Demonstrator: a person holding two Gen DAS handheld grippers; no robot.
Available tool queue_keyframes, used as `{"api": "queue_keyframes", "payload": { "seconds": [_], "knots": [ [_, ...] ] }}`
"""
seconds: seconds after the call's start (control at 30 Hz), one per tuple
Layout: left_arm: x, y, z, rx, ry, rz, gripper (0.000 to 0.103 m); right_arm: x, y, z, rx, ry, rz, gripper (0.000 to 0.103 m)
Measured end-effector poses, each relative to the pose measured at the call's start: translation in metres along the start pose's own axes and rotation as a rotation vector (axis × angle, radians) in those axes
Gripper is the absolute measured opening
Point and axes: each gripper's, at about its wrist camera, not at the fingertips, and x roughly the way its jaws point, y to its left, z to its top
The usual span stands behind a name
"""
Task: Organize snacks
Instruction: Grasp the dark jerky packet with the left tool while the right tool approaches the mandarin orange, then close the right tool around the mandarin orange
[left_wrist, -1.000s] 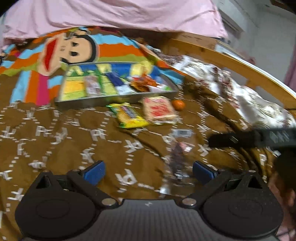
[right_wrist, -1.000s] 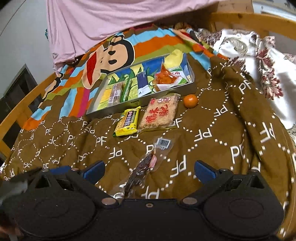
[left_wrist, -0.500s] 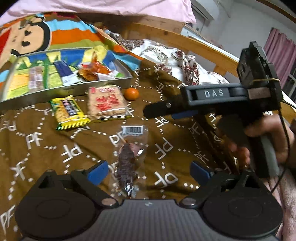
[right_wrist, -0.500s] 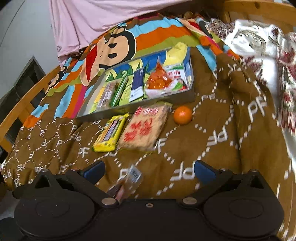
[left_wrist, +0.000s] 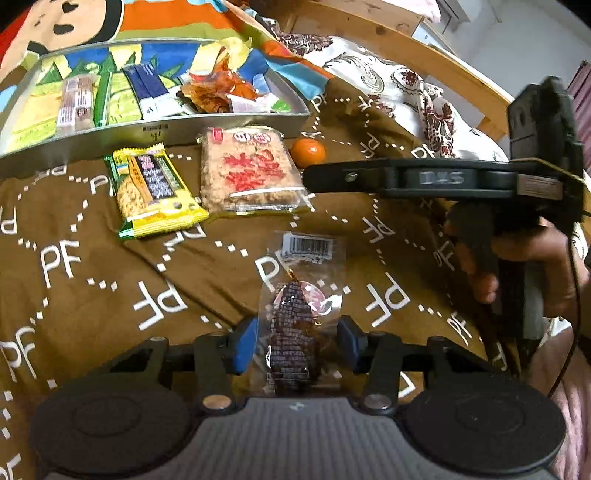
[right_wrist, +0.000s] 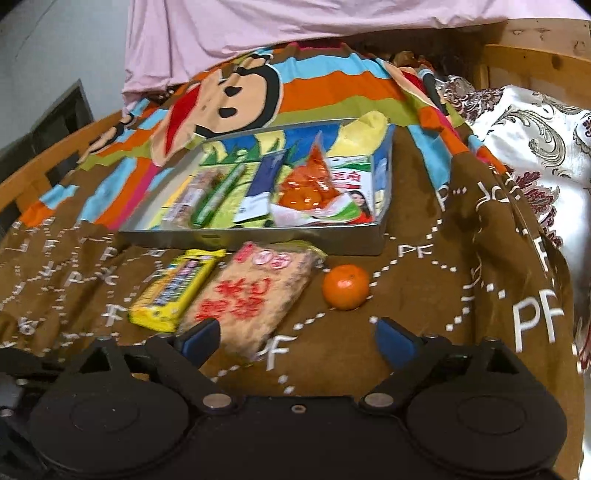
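My left gripper (left_wrist: 295, 343) has its blue pads on both sides of a clear packet of dark dried snack (left_wrist: 295, 325) lying on the brown blanket, jaws narrowed around it. Beyond lie a yellow snack packet (left_wrist: 155, 192), a red-printed cracker packet (left_wrist: 251, 170) and a small orange (left_wrist: 308, 152), in front of a metal tray (left_wrist: 221, 127) that holds several snacks. My right gripper (right_wrist: 295, 339) is open and empty, over the blanket near the cracker packet (right_wrist: 247, 299) and the orange (right_wrist: 346, 287). The right gripper also shows in the left wrist view (left_wrist: 310, 179), hand-held.
The tray (right_wrist: 258, 240) sits on a cartoon-monkey blanket. A wooden bed frame (left_wrist: 406, 48) runs behind. A white patterned cloth (right_wrist: 535, 133) lies at the right. A pink sheet (right_wrist: 295, 26) hangs at the back.
My left gripper has moved forward over the clear packet and narrowed from wide open to close around it. My right gripper has advanced toward the cracker packet and orange.
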Motion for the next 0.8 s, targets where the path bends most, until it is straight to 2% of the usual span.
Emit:
{"api": "queue_keyframes", "payload": {
  "seconds": [0.23,0.4,0.53,0.63,0.8],
  "knots": [
    [0.004,0.001,0.012,-0.107,-0.073,0.061,0.05,0.019,-0.006,0.006,0.004,-0.032,-0.052,0.077],
    [0.009,0.006,0.02,-0.189,-0.112,0.088,0.05,0.025,-0.007,0.011,-0.009,-0.051,-0.046,0.069],
    [0.011,0.008,0.021,-0.239,-0.142,0.096,0.05,0.032,-0.012,0.014,0.0,-0.06,-0.011,0.067],
    [0.013,0.01,0.02,-0.27,-0.156,0.095,0.05,0.04,-0.021,0.016,0.043,-0.053,0.054,0.066],
    [0.012,0.011,0.019,-0.292,-0.165,0.09,0.05,0.043,-0.026,0.018,0.086,-0.025,0.132,0.057]
  ]
}}
